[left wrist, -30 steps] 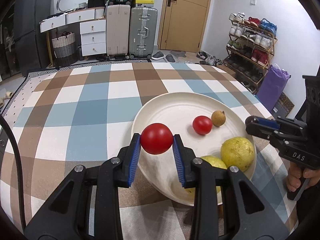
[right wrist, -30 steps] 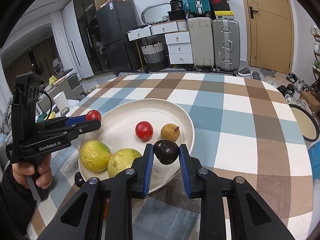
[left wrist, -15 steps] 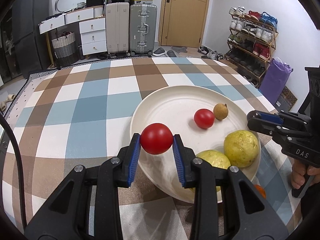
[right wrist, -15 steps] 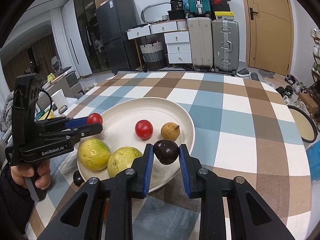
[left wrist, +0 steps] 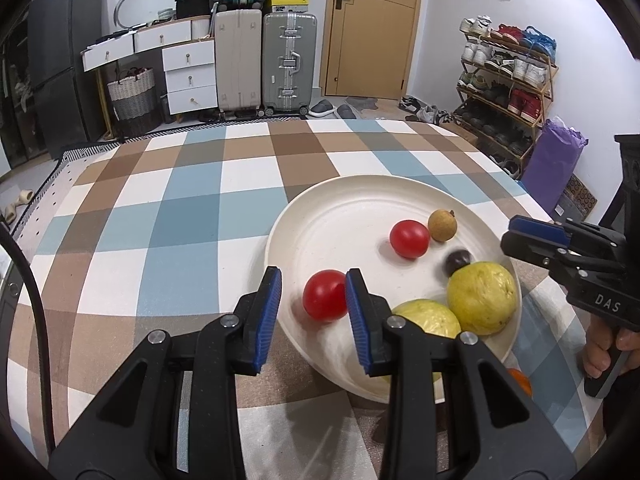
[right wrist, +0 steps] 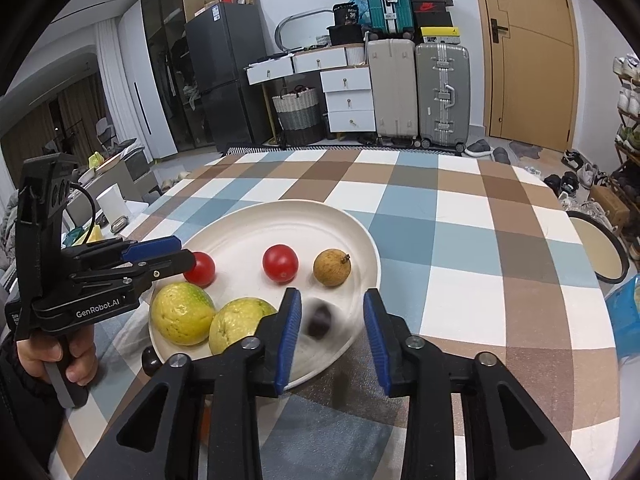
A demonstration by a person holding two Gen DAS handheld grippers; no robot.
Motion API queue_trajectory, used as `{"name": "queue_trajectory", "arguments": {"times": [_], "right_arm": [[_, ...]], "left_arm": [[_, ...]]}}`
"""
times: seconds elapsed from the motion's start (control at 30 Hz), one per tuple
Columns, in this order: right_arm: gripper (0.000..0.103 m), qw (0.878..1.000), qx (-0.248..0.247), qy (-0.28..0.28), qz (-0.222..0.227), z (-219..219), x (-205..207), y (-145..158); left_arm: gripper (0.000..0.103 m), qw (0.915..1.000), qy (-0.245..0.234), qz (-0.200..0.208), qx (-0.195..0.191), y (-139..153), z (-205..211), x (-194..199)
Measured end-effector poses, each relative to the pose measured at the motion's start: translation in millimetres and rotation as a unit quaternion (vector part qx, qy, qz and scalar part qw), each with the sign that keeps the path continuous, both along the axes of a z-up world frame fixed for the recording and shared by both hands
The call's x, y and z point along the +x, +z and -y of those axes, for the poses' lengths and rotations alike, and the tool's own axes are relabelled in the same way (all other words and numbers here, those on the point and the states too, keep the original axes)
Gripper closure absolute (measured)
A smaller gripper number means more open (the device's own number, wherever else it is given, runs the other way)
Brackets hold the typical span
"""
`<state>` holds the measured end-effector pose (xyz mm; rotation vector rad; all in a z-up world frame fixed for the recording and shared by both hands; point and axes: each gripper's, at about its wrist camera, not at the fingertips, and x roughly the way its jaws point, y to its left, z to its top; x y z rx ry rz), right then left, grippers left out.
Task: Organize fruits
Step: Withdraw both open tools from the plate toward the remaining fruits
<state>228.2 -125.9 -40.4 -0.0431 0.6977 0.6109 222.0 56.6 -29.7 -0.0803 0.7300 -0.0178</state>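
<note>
With both sets of jaws opening and pressing on nothing, the red tomato and dark plum dropping onto the white plate, we should hold the left gripper and right gripper level until both fruits settle.

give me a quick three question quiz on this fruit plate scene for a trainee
1. How many red tomatoes are in view?
2. True or false: the brown longan lies on the tablecloth, outside the white plate.
3. What colour are the two largest fruits on the white plate? A red, B yellow-green, C brown.

Key: 1 two; 2 false, it lies on the plate; 3 B.
</note>
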Motion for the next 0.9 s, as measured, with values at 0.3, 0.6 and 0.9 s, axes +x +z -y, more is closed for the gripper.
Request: {"name": "queue_trajectory", "arguments": {"times": [0.3, 0.6, 0.9], "right_arm": [[0.033, 1.000, 0.002, -0.019, 0.013, 6.6, -3.5, 2.9], [0.009, 1.000, 0.008, -0.021, 0.004, 9.5, -15.1, 1.2], [0.000, 1.000, 0.018, -0.013, 0.003, 12.3, -42.8, 3.8]], "left_arm": [[0.018, 0.9996, 0.019, 0.016, -0.011, 9.0, -5.8, -13.5], [0.002, 0.9990, 0.029, 0.031, -0.014, 20.5, -4.8, -44.4], [0.001, 0.9989, 0.026, 0.039, 0.009, 25.0, 7.5, -79.6]]}}
